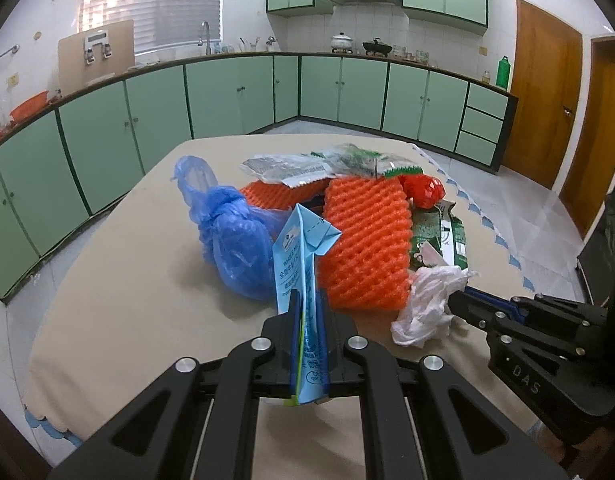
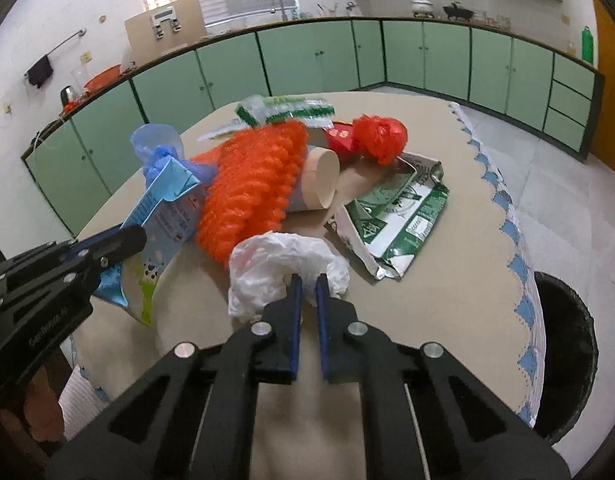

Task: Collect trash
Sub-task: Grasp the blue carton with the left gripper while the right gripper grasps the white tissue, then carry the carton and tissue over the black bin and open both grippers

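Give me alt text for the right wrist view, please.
The right gripper pinches a crumpled white plastic bag on the tan table. Behind lie orange foam netting, a paper cup and a green-and-white packet; at left, the left gripper holds a blue milk carton.

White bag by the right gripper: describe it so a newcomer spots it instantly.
On the beige table, a trash pile sits mid-top. At its near edge, beside the orange foam net, lies the white bag: the only crumpled white plastic, between the right gripper tips.
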